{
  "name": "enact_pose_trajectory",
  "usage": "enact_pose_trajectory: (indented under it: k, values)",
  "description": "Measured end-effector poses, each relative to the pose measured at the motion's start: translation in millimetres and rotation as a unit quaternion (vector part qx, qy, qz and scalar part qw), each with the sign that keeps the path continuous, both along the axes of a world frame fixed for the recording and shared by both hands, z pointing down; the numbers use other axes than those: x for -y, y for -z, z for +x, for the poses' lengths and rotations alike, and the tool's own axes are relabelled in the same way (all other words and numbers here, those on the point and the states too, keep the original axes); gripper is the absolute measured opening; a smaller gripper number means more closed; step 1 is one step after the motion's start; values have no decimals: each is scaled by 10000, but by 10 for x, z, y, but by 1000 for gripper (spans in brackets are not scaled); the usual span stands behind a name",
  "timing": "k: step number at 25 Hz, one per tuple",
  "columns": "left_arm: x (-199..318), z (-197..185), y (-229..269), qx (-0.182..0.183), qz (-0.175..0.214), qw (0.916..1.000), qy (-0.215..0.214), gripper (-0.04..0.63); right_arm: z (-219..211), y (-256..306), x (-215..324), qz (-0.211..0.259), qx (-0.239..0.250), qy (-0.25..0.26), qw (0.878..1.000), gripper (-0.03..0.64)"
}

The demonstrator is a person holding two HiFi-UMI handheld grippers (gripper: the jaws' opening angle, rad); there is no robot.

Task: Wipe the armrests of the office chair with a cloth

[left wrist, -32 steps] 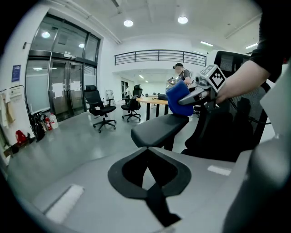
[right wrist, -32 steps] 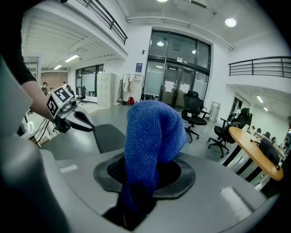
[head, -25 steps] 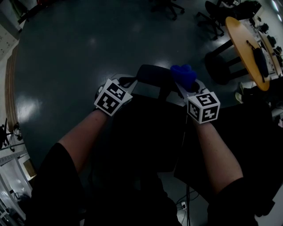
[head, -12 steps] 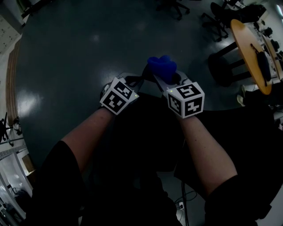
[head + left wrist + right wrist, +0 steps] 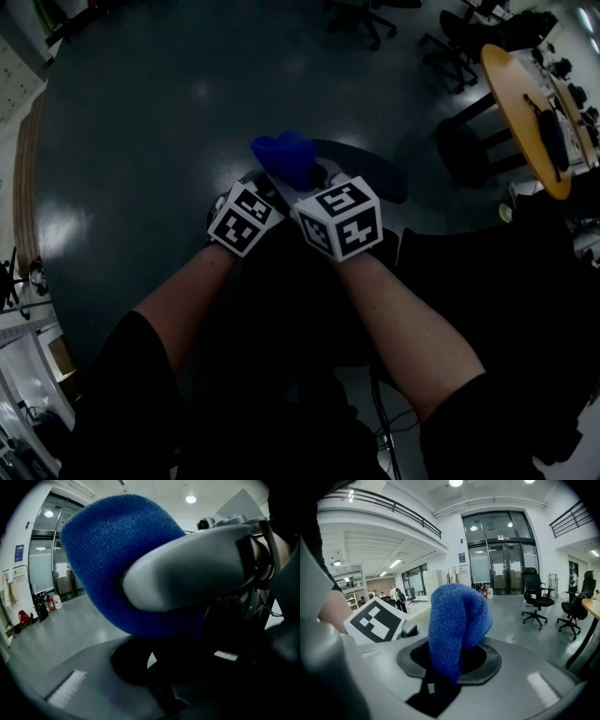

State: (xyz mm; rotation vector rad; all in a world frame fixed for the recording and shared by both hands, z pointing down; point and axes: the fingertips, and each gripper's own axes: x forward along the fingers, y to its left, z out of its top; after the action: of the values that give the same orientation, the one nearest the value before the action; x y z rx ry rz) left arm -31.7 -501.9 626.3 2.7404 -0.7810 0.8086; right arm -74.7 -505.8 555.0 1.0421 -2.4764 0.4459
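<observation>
The right claw (image 5: 440,686) is clenched on the blue cloth (image 5: 457,625), which stands upright out of it with its tip folded rightward. The left claw (image 5: 152,667), just beside it, looks clenched on nothing, though that view is dark. The cloth sits at the armrest's (image 5: 370,173) left end, centre frame. Beyond are a glossy floor (image 5: 141,103) and, upper right, a wooden table (image 5: 520,103).

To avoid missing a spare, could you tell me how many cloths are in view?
1: a blue cloth, clamped in the right gripper and sticking up from its jaws. Others may be hidden.
</observation>
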Motion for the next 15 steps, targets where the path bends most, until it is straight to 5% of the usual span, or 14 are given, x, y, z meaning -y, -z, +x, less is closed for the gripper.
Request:
enact_pose_trajectory:
  k: [6,15]
  values:
    - [-421,-211,226,-334,-149,9991,227,18,-83,373,-423,-23,546,-243,9982,135]
    - [-1424,-114,987,-961,71,9945,-405,18,332,1003,-1363,142,978,-1034,9897,135]
